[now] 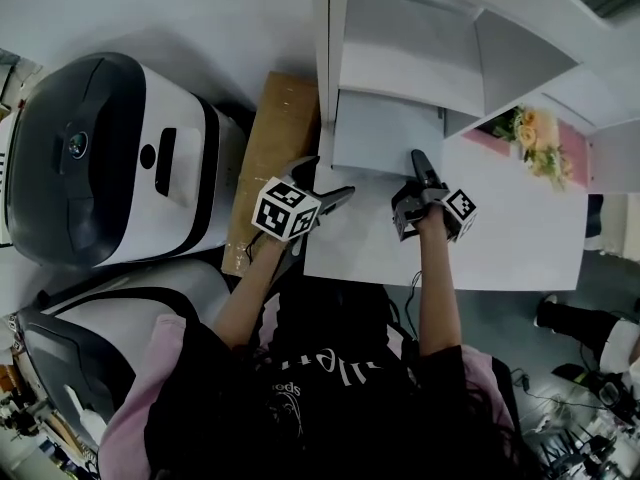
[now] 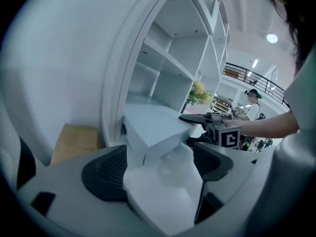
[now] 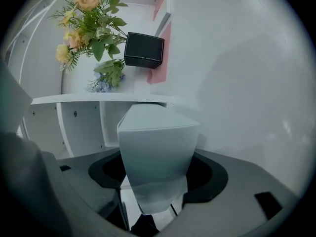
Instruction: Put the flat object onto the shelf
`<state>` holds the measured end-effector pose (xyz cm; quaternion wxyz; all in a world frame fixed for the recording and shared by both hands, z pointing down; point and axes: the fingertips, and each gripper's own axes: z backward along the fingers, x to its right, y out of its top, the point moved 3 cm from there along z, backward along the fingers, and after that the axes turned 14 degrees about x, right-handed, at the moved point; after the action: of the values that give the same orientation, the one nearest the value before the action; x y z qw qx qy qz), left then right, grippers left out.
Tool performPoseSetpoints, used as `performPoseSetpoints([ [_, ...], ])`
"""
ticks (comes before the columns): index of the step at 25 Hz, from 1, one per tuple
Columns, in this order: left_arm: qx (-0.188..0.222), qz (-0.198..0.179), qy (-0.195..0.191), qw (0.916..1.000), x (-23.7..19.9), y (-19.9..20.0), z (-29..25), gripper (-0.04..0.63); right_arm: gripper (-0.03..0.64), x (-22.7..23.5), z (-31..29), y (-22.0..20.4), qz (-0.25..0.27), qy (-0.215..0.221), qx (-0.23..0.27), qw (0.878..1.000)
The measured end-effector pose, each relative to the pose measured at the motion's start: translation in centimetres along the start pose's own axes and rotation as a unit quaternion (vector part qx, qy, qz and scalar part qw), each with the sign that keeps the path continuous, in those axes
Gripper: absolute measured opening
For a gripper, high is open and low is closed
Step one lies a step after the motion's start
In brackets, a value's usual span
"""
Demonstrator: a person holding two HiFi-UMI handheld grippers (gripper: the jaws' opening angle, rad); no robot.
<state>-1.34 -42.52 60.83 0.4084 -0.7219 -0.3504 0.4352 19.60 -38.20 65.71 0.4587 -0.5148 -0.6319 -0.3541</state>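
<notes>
At your far left, two big white-and-black machines (image 1: pixel 110 158) stood one behind the other, both bulkier than anything else in view. Next came the shelf (image 1: pixel 400 28), a white unit w/ open compartments, set at the back of a white table (image 1: pixel 500 243). A brown cardboard piece (image 1: pixel 270 158) sat btwn the upper machine & the shelf's left upright.

You had the flat object (image 1: pixel 385 133), a pale grey slab-like box, roughly level, w/ its far end at the mouth of the shelf's bottom compartment, just beside the left upright. How far in it reached, and whether its underside touched the table, you couldn't tell.

Your L gripper (image 1: pixel 325 180) was clamped on the box's near-left corner. The left gripper view showed that corner right btwn the two dark pads (image 2: pixel 103 174), both pressed against it. Your R gripper (image 1: pixel 421 171) was closed on the near-right end. The right gripper view showed the box end pinched btwn its jaws & filling the gap. So the box was gripped at both near corners, one gripper per side.

Right of the shelf, yellow & peach flowers (image 1: pixel 535 138) w/ green leaves were near a pink panel (image 1: pixel 575 153). Smallest item: a black box (image 3: pixel 143 49), just beside the flowers & next to the pink panel.
</notes>
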Motion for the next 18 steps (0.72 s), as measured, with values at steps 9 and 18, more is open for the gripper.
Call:
performPoseSetpoints([
  [9,-0.037,-0.022,0.071,0.9965,-3.5,-1.1,-3.7,0.431,0.314,1.0,-0.2,0.4,0.004,-0.004,0.003,1.000],
  [18,-0.038,0.052,0.051,0.9966,-4.1,-1.8,-4.1,0.433,0.314,0.8,0.3,0.0,-0.014,-0.014,0.004,1.000],
])
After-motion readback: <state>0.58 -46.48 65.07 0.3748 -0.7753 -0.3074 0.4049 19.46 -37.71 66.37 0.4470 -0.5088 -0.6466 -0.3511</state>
